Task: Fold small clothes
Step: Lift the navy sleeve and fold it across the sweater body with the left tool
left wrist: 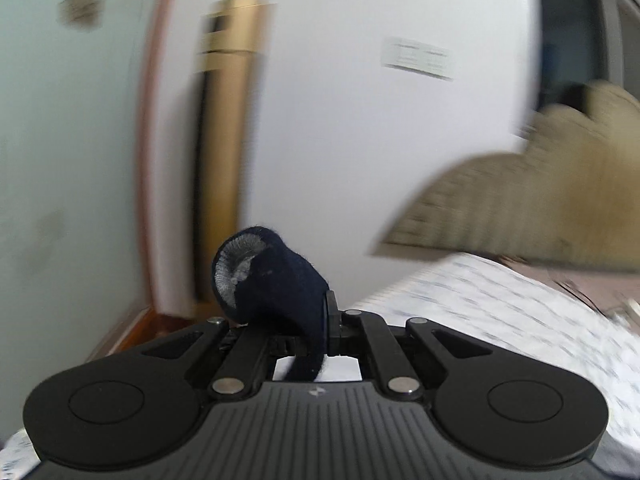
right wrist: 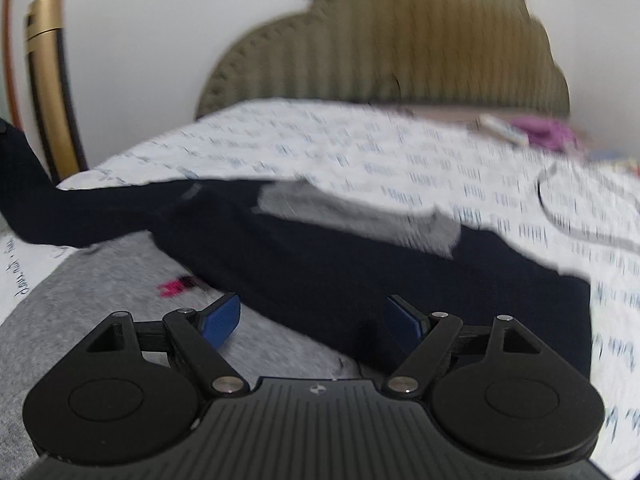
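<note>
The left gripper [left wrist: 320, 320] is clamped on a fold of a navy garment [left wrist: 276, 280], which bunches up over its closed jaws with grey lining showing at the top. Beyond it, a white wall stands past the edge of the bed [left wrist: 500, 300], with one gold appliance [left wrist: 228, 140] against it.

In the right wrist view, the right gripper [right wrist: 316, 322] stands wide with nothing between its two blue pads [right wrist: 222, 320], above the near hem of the navy garment [right wrist: 320, 264]. That garment lies flat across the bed, its collar toward the headboard [right wrist: 400, 40] and one sleeve stretching off to the picture's left edge. A grey garment [right wrist: 80, 300] lies under its near side. The printed sheet [right wrist: 360, 152] is open between the collar and the headboard; one purple cloth [right wrist: 548, 130] and a cable [right wrist: 560, 216] lie toward the sheet's right edge.
</note>
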